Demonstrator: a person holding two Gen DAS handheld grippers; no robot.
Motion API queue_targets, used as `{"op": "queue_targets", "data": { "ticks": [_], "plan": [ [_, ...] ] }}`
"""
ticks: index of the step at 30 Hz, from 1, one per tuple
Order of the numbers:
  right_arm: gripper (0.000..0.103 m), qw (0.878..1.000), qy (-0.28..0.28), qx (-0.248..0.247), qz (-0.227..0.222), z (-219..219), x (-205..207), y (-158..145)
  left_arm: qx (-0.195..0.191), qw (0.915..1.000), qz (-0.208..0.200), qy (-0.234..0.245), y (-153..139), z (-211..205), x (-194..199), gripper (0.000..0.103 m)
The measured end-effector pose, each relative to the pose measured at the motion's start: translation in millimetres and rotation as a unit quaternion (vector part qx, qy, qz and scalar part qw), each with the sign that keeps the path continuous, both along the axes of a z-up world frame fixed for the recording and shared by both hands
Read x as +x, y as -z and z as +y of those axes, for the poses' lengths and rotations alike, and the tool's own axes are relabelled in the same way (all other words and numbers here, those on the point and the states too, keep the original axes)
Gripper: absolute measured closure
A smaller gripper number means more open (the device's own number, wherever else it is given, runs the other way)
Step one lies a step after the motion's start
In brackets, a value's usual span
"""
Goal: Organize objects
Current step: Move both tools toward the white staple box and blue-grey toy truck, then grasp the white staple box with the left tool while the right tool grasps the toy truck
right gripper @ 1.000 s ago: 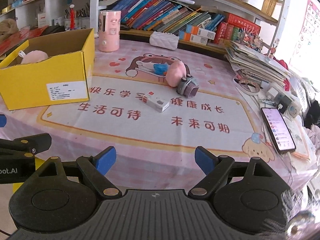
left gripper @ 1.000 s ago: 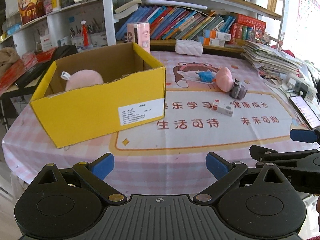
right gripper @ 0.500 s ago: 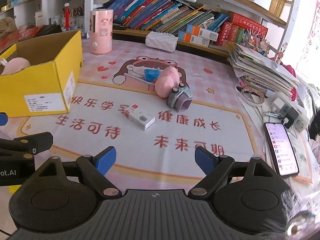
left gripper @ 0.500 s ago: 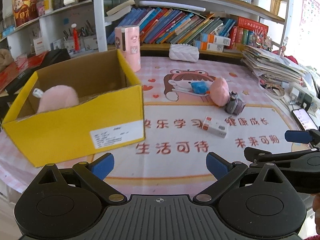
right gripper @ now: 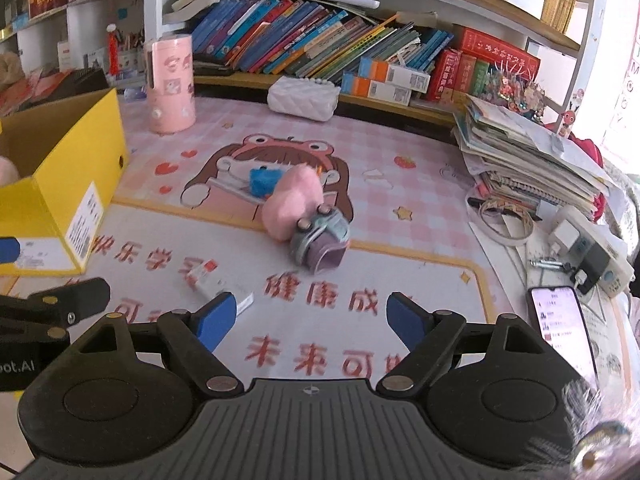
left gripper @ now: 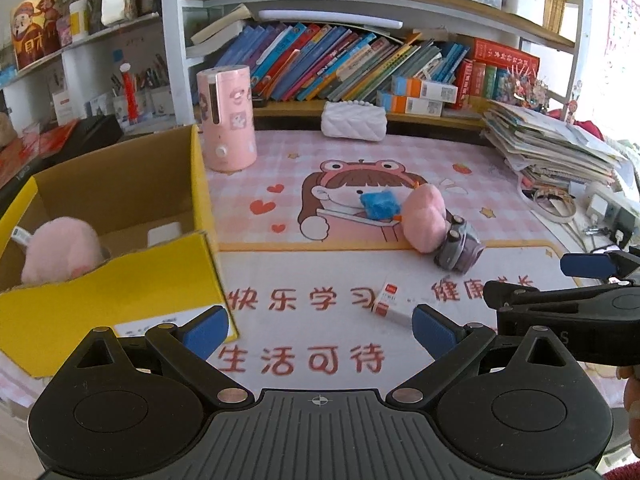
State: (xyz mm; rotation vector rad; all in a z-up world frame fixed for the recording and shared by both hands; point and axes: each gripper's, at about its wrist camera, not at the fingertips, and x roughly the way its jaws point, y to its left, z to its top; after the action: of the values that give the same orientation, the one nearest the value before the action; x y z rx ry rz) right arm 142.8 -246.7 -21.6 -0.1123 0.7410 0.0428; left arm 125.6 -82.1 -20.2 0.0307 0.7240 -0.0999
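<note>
A yellow cardboard box [left gripper: 120, 280] stands at the left with a pink plush [left gripper: 60, 252] inside; the box also shows in the right wrist view [right gripper: 60, 184]. On the mat lie a pink plush toy [left gripper: 424, 222] [right gripper: 292, 200], a blue fuzzy toy [left gripper: 378, 204] [right gripper: 262, 178], a small grey-purple toy camera [left gripper: 456, 250] [right gripper: 320, 242] and a small white-and-red carton [left gripper: 394, 302] [right gripper: 216, 282]. My left gripper [left gripper: 320, 326] is open and empty, above the mat near the carton. My right gripper [right gripper: 308, 320] is open and empty, just short of the carton and camera.
A pink cylinder [left gripper: 228, 118], a white quilted pouch [left gripper: 354, 120] and bookshelves stand at the back. A stack of papers [right gripper: 520, 152], tape roll [right gripper: 506, 220], power strip [right gripper: 588, 248] and phone [right gripper: 560, 324] lie on the right.
Both grippers have moved forward and to the right toward the toys on the mat; the box has slid to the left in both views. Both stay open.
</note>
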Motion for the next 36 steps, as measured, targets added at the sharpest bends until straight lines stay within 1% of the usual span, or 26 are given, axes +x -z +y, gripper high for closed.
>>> {"op": "queue_targets", "data": {
  "ticks": [4, 7, 11, 15, 20, 23, 26, 29, 30, 33, 36],
  "plan": [
    [0.023, 1.000, -0.009, 0.007, 0.001, -8.9, 13.2, 1.5, 0.003, 1.0000, 0.004, -0.004, 1.4, -8.9, 10.7, 0.003],
    [0.026, 1.000, -0.011, 0.014, 0.003, -15.6, 22.3, 3.2, 0.007, 0.9999, 0.009, 0.002, 3.9, -17.5, 18.1, 0.004],
    [0.030, 1.000, -0.005, 0.025, 0.003, -25.5, 33.4, 3.5, 0.020, 0.9990, 0.034, 0.023, 12.5, -32.6, 29.6, 0.004],
    [0.030, 0.999, -0.003, 0.037, 0.000, -35.8, 42.0, 2.9, 0.018, 0.9977, 0.048, 0.044, 20.6, -45.3, 40.7, 0.005],
    [0.030, 0.999, -0.006, 0.033, 0.008, -44.6, 50.7, 6.4, 0.020, 0.9948, 0.079, 0.061, 39.7, -59.4, 59.3, 0.005],
    [0.030, 0.999, -0.011, 0.029, 0.010, -49.8, 54.4, 8.1, 0.028, 0.9936, 0.082, 0.072, 47.7, -68.6, 67.7, 0.005],
    [0.030, 0.999, -0.014, 0.025, 0.014, -54.2, 57.8, 10.4, 0.040, 0.9920, 0.085, 0.085, 54.7, -77.9, 74.1, 0.012],
    [0.030, 0.999, -0.017, 0.026, 0.016, -57.9, 61.8, 11.7, 0.042, 0.9908, 0.091, 0.091, 60.4, -82.5, 79.6, 0.024],
    [0.030, 0.999, -0.018, 0.027, 0.017, -58.7, 63.2, 12.0, 0.042, 0.9904, 0.094, 0.092, 61.9, -83.4, 81.3, 0.032],
    [0.029, 0.999, -0.024, 0.033, 0.019, -60.1, 67.4, 13.3, 0.036, 0.9906, 0.094, 0.092, 62.8, -82.1, 82.3, 0.044],
    [0.025, 0.998, -0.028, 0.042, 0.022, -61.1, 72.5, 14.9, 0.041, 0.9903, 0.094, 0.093, 61.0, -82.7, 81.7, 0.045]
  ]
}}
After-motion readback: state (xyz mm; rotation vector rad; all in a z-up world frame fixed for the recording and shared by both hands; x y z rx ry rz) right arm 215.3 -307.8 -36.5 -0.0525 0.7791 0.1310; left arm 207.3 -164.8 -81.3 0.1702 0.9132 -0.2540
